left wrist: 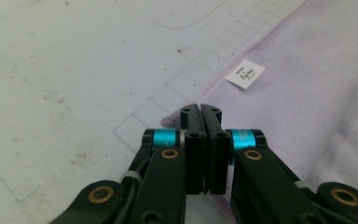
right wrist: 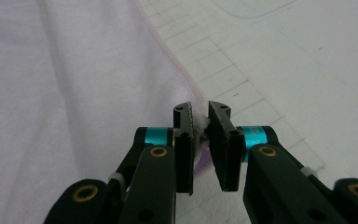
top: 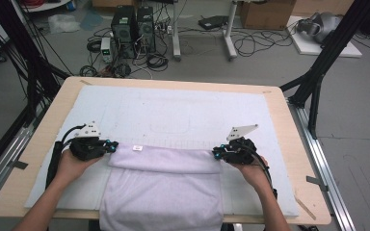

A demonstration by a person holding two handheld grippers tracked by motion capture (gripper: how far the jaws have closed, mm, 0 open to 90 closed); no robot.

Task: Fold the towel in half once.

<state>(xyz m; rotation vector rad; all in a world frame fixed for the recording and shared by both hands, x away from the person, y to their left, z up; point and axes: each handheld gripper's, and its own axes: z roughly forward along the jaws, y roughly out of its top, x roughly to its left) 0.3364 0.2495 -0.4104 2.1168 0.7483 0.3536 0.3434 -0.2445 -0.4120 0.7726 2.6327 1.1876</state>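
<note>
High view: a soft, limp towel is pinched at its folded corners by left gripper and right gripper, near the desk's front edge.

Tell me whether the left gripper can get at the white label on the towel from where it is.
Probably yes. The left gripper is clamped on the towel corner, and the white label lies bare on top just beside it, nothing between them; it would have to let go first.
</note>
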